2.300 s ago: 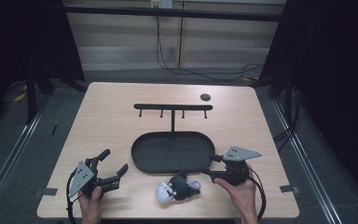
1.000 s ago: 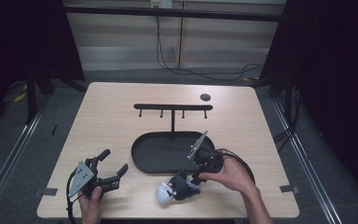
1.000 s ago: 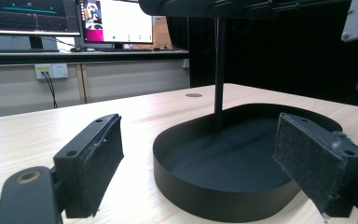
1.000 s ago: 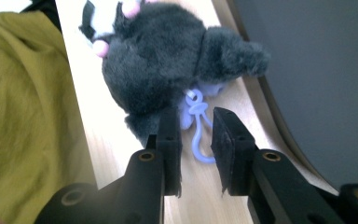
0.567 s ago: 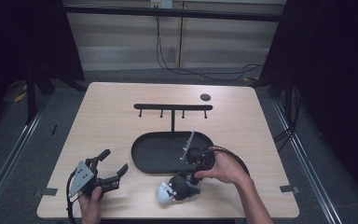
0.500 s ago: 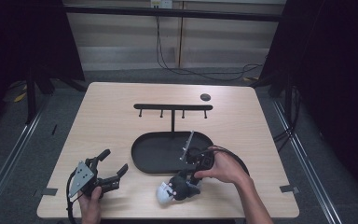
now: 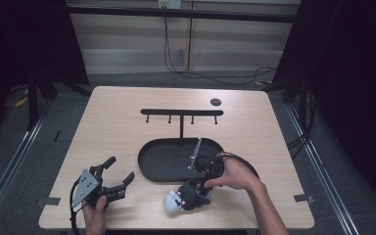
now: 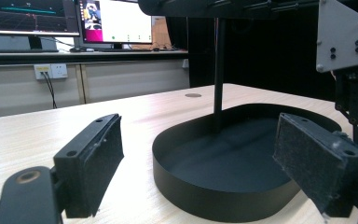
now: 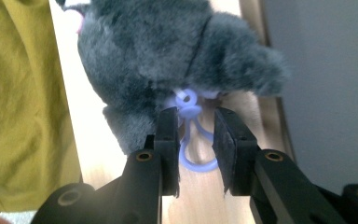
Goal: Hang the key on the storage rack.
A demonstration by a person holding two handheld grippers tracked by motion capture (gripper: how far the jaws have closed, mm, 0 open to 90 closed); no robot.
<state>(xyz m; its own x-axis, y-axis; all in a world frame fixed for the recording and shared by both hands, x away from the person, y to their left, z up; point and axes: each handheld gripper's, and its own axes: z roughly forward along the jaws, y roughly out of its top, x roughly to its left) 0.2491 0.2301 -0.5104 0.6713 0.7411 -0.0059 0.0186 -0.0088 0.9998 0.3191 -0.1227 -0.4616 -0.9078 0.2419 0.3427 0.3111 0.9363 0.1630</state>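
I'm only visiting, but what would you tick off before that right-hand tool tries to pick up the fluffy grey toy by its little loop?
1. Purple loop lies between the right gripper jaws: ok.
2. Jaws pressed onto the loop: not ok; they have just been opening, with a gap.
3. Plush toy rests on the table: ok.
4. Hook rack free of hanging things: ok.
5. Left gripper open and away from the toy: ok.

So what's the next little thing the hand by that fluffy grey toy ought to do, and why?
Probably close the right gripper on the lilac loop of the grey plush toy. The loop lies between the jaws, which have just opened a little with a gap left beside it. The hook rack behind suggests hanging it.
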